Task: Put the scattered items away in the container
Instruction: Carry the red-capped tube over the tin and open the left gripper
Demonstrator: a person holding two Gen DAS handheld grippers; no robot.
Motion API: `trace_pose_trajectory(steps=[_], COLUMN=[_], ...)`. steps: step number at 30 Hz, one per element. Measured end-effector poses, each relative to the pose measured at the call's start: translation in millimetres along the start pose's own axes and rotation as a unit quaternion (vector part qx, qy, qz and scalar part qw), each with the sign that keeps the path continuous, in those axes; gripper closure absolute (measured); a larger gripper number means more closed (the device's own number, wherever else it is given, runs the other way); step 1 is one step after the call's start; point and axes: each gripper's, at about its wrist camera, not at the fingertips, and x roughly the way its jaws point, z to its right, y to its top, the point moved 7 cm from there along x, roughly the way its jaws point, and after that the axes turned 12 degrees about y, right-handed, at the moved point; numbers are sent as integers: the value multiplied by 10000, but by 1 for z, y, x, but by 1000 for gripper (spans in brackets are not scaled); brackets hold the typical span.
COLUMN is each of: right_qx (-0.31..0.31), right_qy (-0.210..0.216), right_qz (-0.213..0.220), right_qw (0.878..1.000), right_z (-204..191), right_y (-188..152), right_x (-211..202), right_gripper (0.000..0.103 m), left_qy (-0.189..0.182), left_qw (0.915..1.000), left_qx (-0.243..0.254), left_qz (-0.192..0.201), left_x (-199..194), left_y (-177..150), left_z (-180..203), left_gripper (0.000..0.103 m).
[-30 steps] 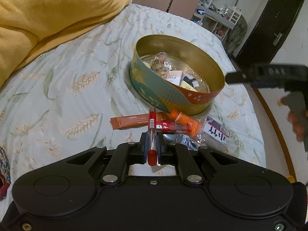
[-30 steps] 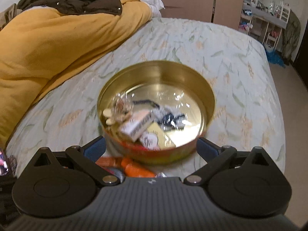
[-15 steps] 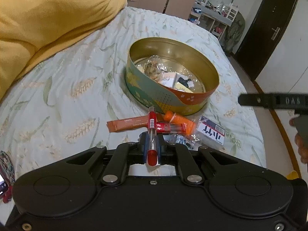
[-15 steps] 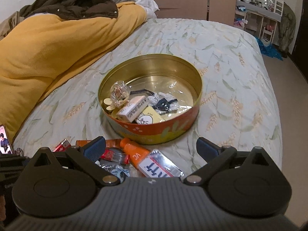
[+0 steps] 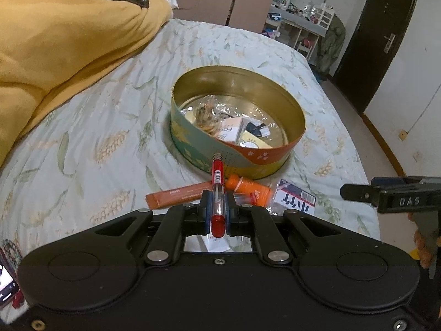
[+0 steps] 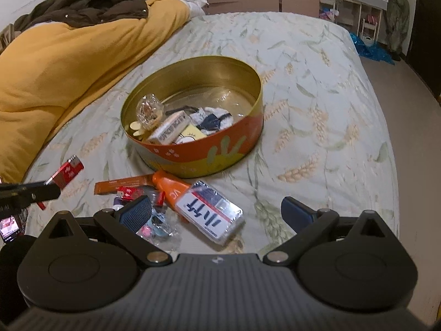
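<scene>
The left gripper pinches a red-capped clear plastic pen at lower centre, below the round gold tin. The right gripper is spread, empty. Judged light, stiff and slippery; grip mid-barrel.

A home bedroom is shown by a bed, yellow quilt, door and cluttered shelves.
</scene>
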Motion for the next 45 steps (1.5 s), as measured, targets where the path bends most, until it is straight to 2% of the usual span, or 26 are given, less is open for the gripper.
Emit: trace_pose_trajectory(steps=[25, 39, 45], right_qx=[236, -115, -81], right_qy=[144, 165, 168], right_qz=[-197, -411, -476], right_qw=[9994, 9990, 9987], right_z=[13, 10, 15], right_y=[-21, -25, -24], right_x=[23, 40, 47], right_gripper=[0, 0, 0], left_qy=[-72, 15, 14], left_qw=[9983, 9976, 9974], left_qx=[418, 587, 595], left_qz=[389, 356, 408], left_x=[17, 63, 83], left_y=[66, 103, 126], left_z=[36, 54, 66], left_gripper=[95, 95, 95])
